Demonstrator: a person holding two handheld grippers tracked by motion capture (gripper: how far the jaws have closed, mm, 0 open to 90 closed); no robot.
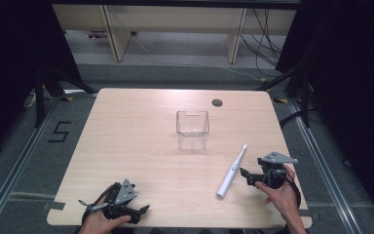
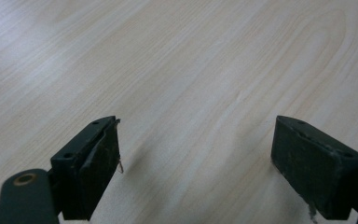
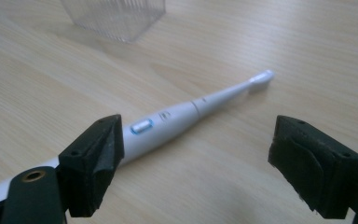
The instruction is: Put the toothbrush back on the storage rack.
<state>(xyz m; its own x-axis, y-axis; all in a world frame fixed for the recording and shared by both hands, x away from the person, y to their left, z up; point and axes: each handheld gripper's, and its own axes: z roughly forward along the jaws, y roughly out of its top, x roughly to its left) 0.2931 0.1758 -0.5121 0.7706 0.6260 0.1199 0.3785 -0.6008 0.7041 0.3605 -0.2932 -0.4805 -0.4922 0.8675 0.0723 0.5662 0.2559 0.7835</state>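
Right gripper view puts the electric toothbrush (image 3: 168, 123) lying flat on the wooden table (image 3: 51, 88), its handle running behind your left-hand jaw and its brush head pointing away toward the clear plastic container (image 3: 116, 16). Your right gripper (image 3: 196, 163) has its jaws spread wide with nothing pinched, so you look to be on the approach, before any grasp. In the high view the toothbrush (image 1: 232, 171) lies on a slant near the table's right side, just beside your right gripper (image 1: 247, 176) and well apart from the container (image 1: 193, 129) at mid-table. The next move likely calls for shifting sideways until the handle sits between both jaws, then lowering and closing across its thick part. Your right hand (image 1: 283, 194) is low near the table's front edge, gripper aimed left at the handle. Your left gripper (image 1: 143, 208) rests at the front-left edge, jaws apart over bare wood
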